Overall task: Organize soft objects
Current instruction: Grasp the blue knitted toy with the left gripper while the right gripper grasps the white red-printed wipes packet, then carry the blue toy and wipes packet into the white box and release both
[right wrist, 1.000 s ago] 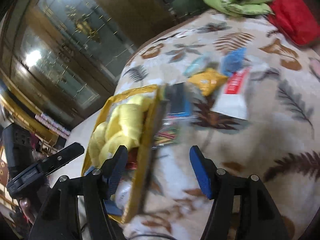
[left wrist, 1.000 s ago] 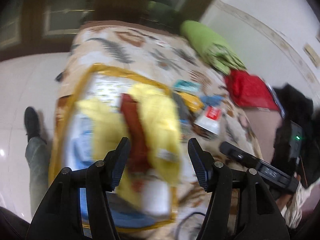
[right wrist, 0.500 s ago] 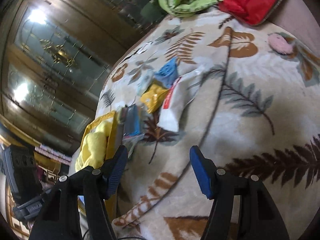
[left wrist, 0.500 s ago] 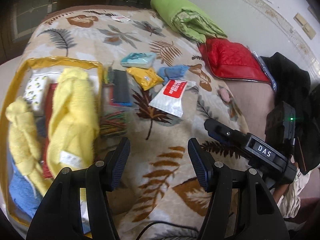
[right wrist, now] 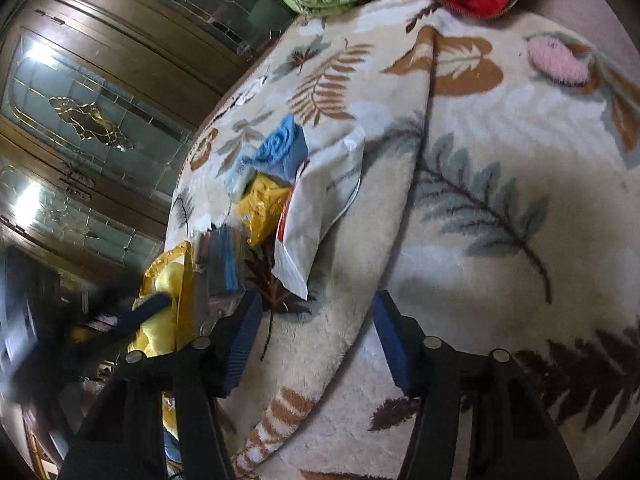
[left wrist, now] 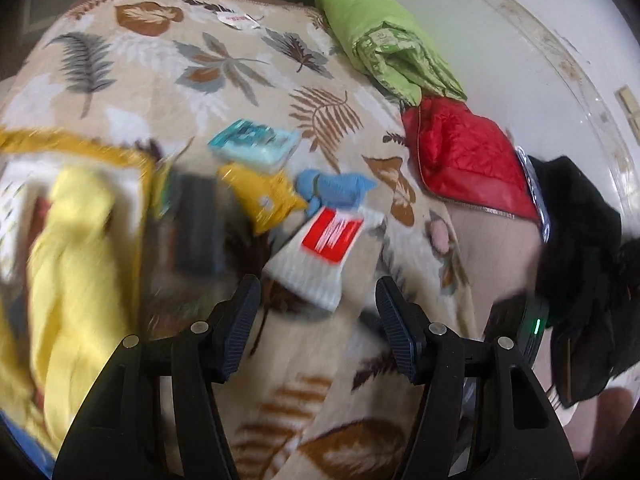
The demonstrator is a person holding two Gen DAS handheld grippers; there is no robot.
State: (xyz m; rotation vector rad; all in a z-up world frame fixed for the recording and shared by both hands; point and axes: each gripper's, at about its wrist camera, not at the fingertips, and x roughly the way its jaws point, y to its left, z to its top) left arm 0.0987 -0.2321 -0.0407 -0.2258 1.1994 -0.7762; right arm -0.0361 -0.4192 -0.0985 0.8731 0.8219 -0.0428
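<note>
You're reaching for the white pouch (left wrist: 320, 256) mid-bed; left gripper (left wrist: 316, 320) open and empty, right gripper (right wrist: 316, 340) closing on nothing. Next, straddle it.

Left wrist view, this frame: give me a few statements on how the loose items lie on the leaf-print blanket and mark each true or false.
1. The white packet with the red label lies ahead of the left hand-held gripper, not between its pads. True.
2. The small blue cloth sits inside the yellow-trimmed bag. False: it lies on the leaf-print blanket outside it.
3. The folded green quilt is beside the red quilted cushion. True.
4. The yellow crinkly packet lies on the cushion. False: on the blanket, by the cloth.
</note>
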